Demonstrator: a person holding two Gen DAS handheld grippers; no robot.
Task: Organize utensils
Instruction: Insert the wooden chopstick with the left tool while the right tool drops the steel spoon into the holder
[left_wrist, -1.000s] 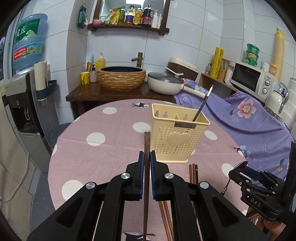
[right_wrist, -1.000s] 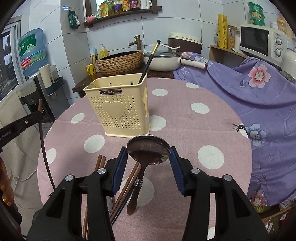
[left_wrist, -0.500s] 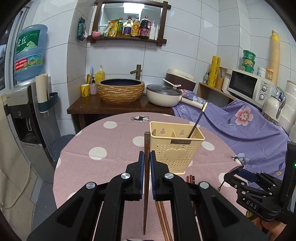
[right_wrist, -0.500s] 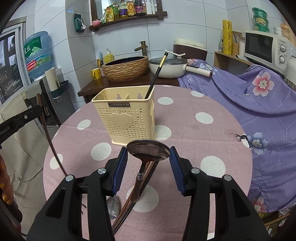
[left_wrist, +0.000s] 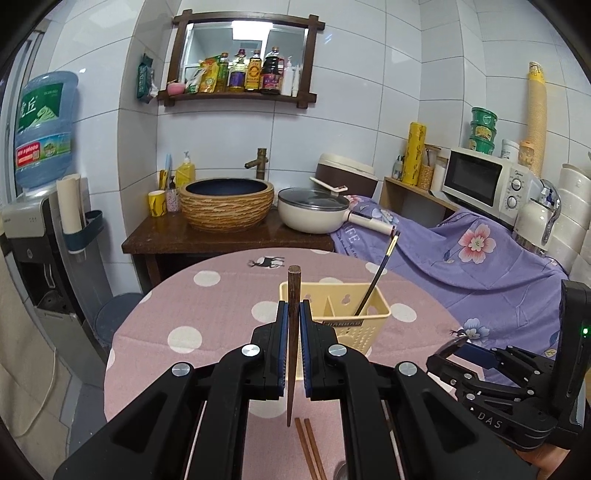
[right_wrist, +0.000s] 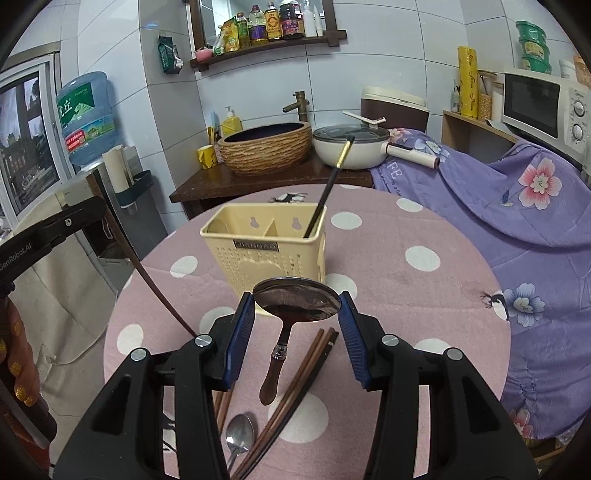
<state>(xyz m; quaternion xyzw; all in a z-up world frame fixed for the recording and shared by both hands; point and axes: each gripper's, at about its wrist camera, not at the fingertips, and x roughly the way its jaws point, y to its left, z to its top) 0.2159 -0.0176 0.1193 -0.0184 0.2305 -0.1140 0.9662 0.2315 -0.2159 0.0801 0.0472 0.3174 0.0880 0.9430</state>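
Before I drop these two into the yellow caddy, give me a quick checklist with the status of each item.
1. Left gripper clamped on brown chopstick: ok.
2. Right gripper gripping spoon by its bowl: ok.
3. Caddy upright on table: ok.
4. Free compartment: ok, left one looks empty; black chopstick stands in right.
5. Held pieces over caddy opening: not ok, both short of it.

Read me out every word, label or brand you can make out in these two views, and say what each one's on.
"DAS" – right gripper, on its body.
"GenRobot.AI" – left gripper, first letter cut off at the frame edge.
"JIANHAO" – plate on the yellow utensil basket, blurred, uncertain.
"丘" – water jug; other characters unclear.
"IFE" – purple floral cloth, partly folded.
Shelf bottles, green tubs, microwave: too small.
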